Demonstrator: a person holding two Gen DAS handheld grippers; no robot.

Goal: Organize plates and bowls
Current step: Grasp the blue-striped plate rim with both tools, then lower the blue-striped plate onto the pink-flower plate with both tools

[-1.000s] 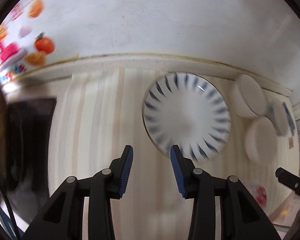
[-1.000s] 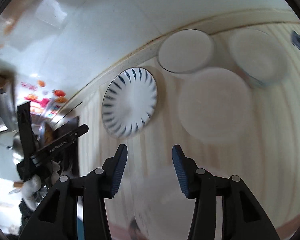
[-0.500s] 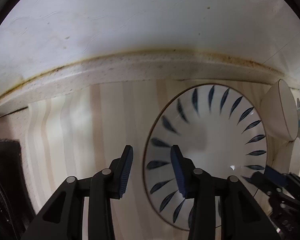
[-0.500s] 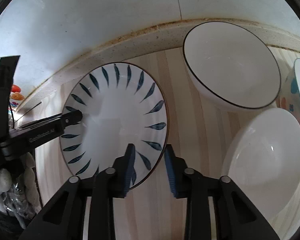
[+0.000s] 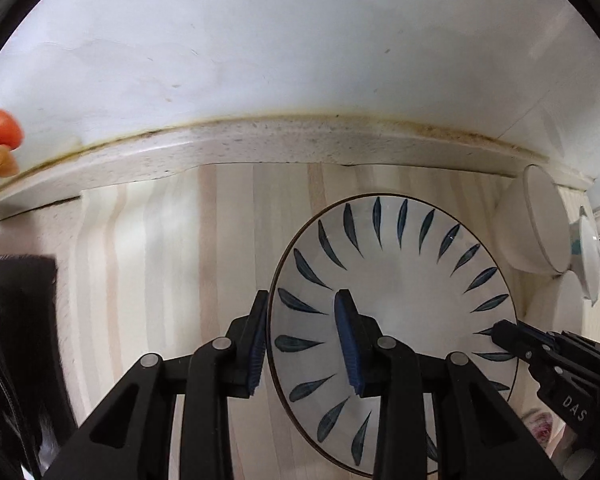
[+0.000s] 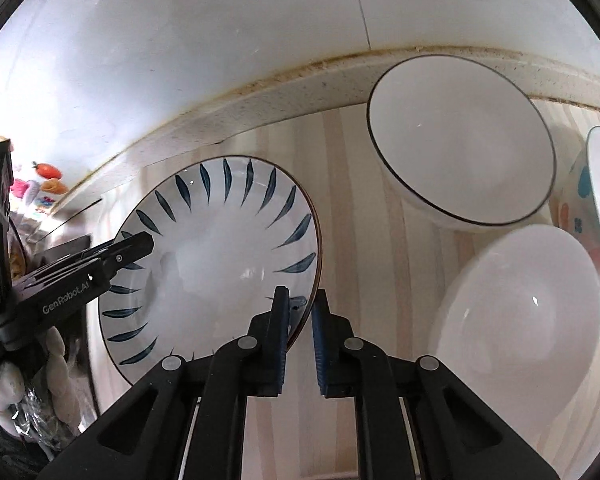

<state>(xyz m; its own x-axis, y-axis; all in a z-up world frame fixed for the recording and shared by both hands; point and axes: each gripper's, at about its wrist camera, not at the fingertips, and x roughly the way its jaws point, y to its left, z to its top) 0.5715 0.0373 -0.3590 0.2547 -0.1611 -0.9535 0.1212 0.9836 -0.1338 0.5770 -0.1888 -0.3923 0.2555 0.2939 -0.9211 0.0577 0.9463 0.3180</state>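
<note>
Right claw (image 6: 300, 332) straddles the near rim of the leaf-patterned plate (image 6: 220, 248), blue pads nearly closed on it. Left claw (image 6: 132, 246) reaches over the plate's far-left rim. Three bowls on the bench (image 6: 340, 168), right of the plate.

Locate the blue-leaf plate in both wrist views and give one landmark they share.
Left wrist: blue-leaf plate sits lower right, its left rim between the left gripper fingers.
Right wrist: plate lies centre-left, its right rim between the right gripper fingers.
Shared landmark: black-rimmed white bowl.
</note>
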